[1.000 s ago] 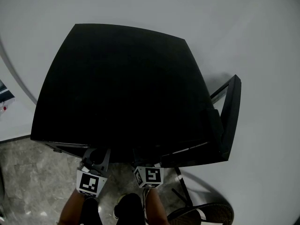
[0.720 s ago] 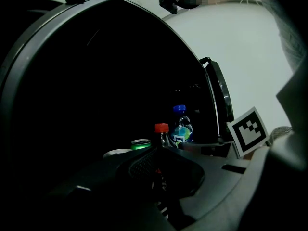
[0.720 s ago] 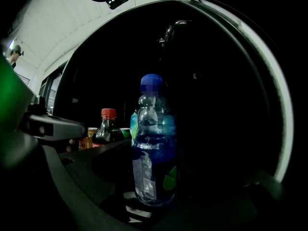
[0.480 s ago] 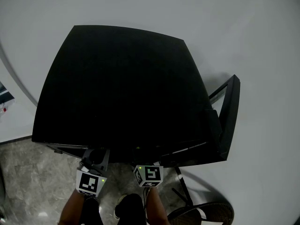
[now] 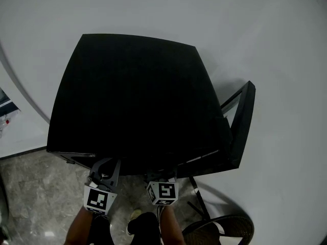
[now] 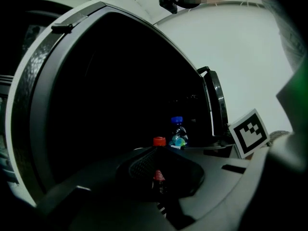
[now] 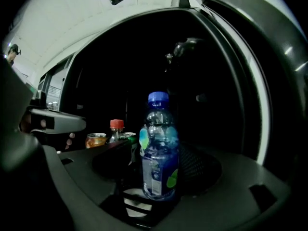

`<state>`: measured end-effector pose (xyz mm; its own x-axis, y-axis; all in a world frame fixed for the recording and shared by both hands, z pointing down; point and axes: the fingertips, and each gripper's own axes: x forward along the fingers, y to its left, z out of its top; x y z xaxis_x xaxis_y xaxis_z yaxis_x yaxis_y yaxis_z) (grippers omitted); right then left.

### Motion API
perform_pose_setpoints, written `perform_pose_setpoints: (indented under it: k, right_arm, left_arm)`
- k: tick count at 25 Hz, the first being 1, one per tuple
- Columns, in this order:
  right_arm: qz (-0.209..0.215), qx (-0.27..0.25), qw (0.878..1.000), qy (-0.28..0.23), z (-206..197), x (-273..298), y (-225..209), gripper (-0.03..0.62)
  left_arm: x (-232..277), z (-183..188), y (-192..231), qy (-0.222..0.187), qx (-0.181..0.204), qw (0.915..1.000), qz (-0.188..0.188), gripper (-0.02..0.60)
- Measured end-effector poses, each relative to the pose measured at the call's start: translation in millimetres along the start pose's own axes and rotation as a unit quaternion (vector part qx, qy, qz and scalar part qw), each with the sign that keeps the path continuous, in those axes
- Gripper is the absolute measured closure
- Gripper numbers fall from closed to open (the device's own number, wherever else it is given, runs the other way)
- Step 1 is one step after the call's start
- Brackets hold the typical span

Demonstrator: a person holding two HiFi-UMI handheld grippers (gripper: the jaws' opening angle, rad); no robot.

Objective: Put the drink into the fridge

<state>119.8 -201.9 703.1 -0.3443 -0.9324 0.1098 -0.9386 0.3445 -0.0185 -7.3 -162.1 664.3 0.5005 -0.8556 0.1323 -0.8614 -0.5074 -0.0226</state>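
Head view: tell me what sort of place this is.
Probably an indoor room: a black fridge with its door ajar stands by a white wall on a grey stone-look floor, beside a chair.

Head view: fridge (image 5: 133,96) top hides jaws of the 2 claws. Ahead of left gripper (image 6: 158,154): red-capped bottle (image 6: 159,141) mostly behind the jaws, interior beyond too dark. Between right gripper (image 7: 159,150) jaws: drink (image 7: 158,124) label print too small to read.

Blue-capped bottle (image 7: 159,148) upright, black fridge (image 5: 133,96) open
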Motion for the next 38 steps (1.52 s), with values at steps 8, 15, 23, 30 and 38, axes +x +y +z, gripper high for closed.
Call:
perform_pose_setpoints:
  k: [8, 15, 23, 30, 38]
  right_arm:
    - [0.004, 0.004, 1.000, 0.004, 29.1, -30.6, 17.3, 0.289]
    - [0.005, 0.015, 1.000, -0.003, 76.7, -62.1, 28.7, 0.289]
    - [0.005, -0.007, 1.000, -0.012, 135.0, -96.6, 44.2, 0.325]
    - [-0.003, -0.007, 1.000, -0.018, 182.8, -123.1, 53.1, 0.400]
    - [-0.017, 0.008, 1.000, -0.023, 231.8, -149.6, 65.7, 0.473]
  left_arm:
    - [-22.4, 29.7, -7.3, 0.002, -0.004, 1.0000, -0.009, 0.578]
    - [-44.2, 65.4, -22.2, -0.001, -0.003, 0.9997, -0.024, 0.578]
    - [-68.4, 106.2, -29.8, 0.006, 0.000, 0.9994, -0.035, 0.578]
    - [-90.4, 145.3, -43.6, 0.009, -0.003, 0.9988, -0.048, 0.578]
    - [-114.2, 198.7, -40.0, 0.000, -0.003, 0.9989, -0.048, 0.578]
